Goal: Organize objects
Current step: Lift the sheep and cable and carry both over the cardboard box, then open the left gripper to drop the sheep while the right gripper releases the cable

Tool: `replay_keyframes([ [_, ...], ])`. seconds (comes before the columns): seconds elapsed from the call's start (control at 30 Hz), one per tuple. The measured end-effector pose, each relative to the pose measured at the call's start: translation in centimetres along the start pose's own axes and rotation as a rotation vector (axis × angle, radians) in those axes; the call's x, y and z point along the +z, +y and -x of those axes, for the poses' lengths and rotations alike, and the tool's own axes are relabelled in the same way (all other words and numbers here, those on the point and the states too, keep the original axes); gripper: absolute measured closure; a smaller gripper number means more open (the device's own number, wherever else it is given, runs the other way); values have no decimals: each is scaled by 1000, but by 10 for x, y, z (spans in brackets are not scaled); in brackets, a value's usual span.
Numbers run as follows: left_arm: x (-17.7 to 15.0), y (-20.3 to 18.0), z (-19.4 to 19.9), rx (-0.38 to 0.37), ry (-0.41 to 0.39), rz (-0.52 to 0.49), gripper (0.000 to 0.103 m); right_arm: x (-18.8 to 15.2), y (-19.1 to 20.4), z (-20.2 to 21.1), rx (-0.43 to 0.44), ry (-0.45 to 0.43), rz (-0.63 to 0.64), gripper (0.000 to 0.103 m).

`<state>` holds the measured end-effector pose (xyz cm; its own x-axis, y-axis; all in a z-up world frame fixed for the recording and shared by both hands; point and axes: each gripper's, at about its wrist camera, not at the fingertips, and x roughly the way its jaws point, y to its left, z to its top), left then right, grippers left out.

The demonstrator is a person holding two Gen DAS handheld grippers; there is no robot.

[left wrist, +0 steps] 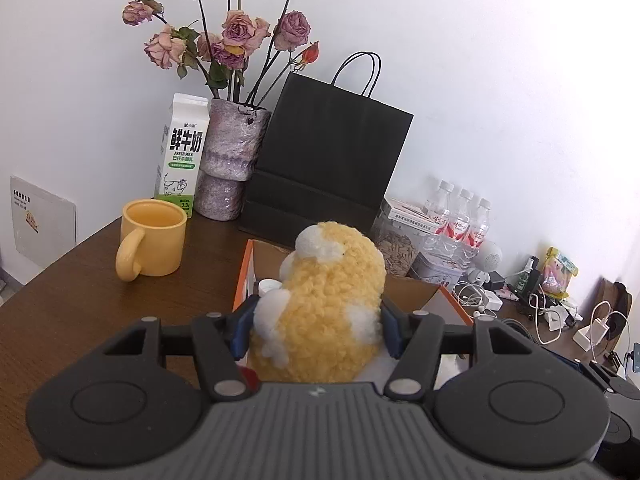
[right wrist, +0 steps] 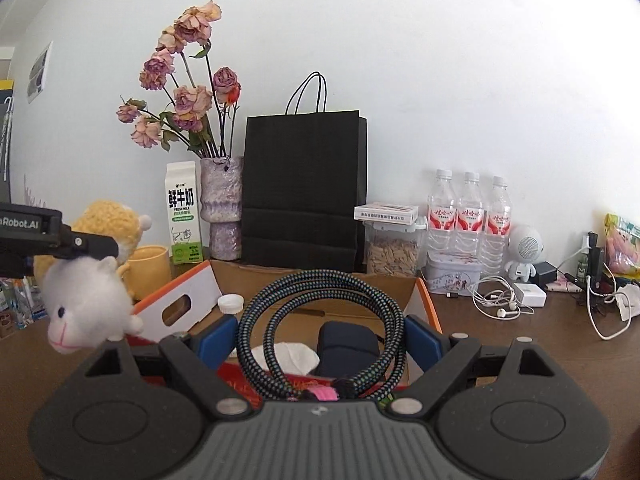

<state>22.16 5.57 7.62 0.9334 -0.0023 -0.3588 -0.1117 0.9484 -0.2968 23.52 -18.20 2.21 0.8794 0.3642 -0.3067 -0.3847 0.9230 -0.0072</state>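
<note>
Left wrist – left tool (left wrist: 316, 322) grips plush sheep (left wrist: 324, 312) – right tool (right wrist: 320, 340) grips coiled cable (right wrist: 320, 320)

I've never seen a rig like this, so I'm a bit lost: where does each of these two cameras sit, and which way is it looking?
Left wrist: on the left gripper, looking along its fingers, which hold a yellow plush sheep, toward the wall.
Right wrist: on the right gripper, facing the same wall over a coiled braided cable it holds; the left gripper and sheep show at left.
Shared: cardboard box, black paper bag, milk carton.

Coiled braided cable (right wrist: 320, 336) between hand-held gripper (right wrist: 320, 340) pads
</note>
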Motion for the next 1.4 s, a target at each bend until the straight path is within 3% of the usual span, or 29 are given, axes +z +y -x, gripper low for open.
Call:
replay_keyframes([
  [0.33, 19, -13, -75, 40, -3, 29, 42, 26, -1, -88, 3, 8, -35, 15],
  [0.7, 26, -1, -145, 108, 97, 60, 41, 14, -20, -146, -43, 124, -35, 14],
  [0.77, 23, -1, -150, 99, 118, 46, 32, 9, -22, -152, -60, 159, -39, 12],
  [0.8, 21, -1, -152, 100, 128, 48, 26, 7, -22, -154, -70, 171, -40, 4],
  [0.87, 18, -3, -154, 98, 138, 35, 0, 4, -22, -156, -89, 184, -38, 0],
  [1.4, 16, -14, -138, 90, 127, -24, 0, 7, -19, -140, -76, 165, -38, 0],
])
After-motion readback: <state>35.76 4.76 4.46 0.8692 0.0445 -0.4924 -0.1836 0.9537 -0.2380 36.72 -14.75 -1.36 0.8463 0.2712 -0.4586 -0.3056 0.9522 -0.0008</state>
